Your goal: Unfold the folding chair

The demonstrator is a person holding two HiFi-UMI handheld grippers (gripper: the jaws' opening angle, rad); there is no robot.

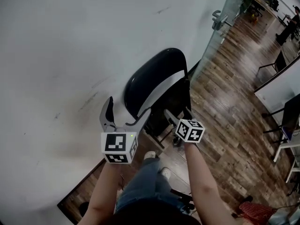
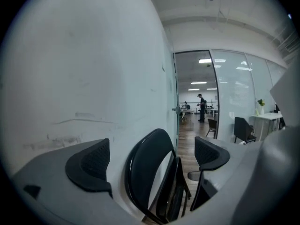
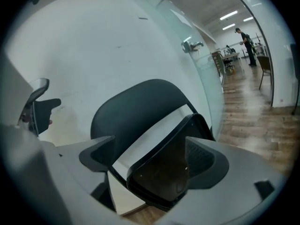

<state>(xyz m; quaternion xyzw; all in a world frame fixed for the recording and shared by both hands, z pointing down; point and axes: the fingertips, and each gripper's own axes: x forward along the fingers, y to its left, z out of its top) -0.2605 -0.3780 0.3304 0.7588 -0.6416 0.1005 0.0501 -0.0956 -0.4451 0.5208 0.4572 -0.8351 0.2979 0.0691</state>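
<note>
A black folding chair (image 1: 157, 86) leans folded against the white wall, its backrest (image 2: 147, 170) uppermost and its seat (image 3: 164, 172) folded up in front. My left gripper (image 1: 125, 115) is open just short of the backrest's left edge; in the left gripper view the backrest shows between the pads (image 2: 91, 165) without touching them. My right gripper (image 1: 179, 115) is open at the chair's right side. In the right gripper view (image 3: 151, 158) the seat's upper edge lies between the wide-apart jaws, close to the right pad (image 3: 202, 161), and I see no pad pressing on it.
A glass door with a metal handle (image 1: 218, 19) stands right of the chair. Wooden floor (image 1: 225, 111) runs to the right toward office chairs and desks (image 1: 290, 121). My own legs and shoes (image 1: 150, 156) are just before the chair. A person (image 2: 202, 108) stands far down the hall.
</note>
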